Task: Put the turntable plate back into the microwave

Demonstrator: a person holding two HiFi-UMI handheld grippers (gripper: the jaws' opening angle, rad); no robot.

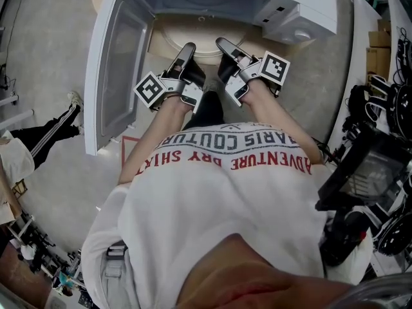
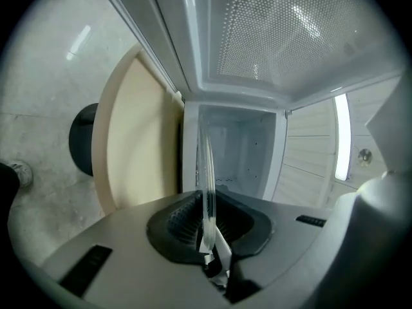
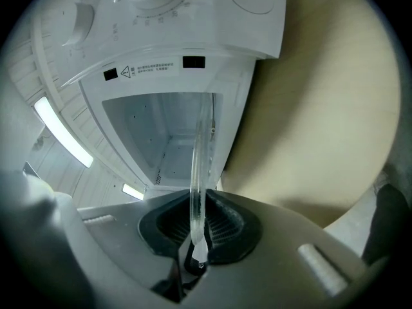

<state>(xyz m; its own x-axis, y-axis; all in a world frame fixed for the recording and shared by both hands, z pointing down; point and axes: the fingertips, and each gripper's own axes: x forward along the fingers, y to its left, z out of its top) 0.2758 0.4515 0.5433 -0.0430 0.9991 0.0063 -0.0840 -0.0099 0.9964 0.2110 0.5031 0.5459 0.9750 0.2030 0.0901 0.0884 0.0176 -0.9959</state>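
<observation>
left tongs [image 2: 207, 227] clamped on turntable plate [image 2: 206, 166] | right tongs [image 3: 197, 232] clamped on same plate | microwave [image 3: 168, 24] open

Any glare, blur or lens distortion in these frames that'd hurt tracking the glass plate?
Left gripper view: strong fisheye, black corners, glare on the microwave door mesh; turntable plate is a thin edge-on sliver. Right gripper view: same fisheye, light strips blown out, plate edge clear against the cavity. Head view: even light, glass plate hard to make out.

Bright, even light — fisheye edges dark, blurred.
</observation>
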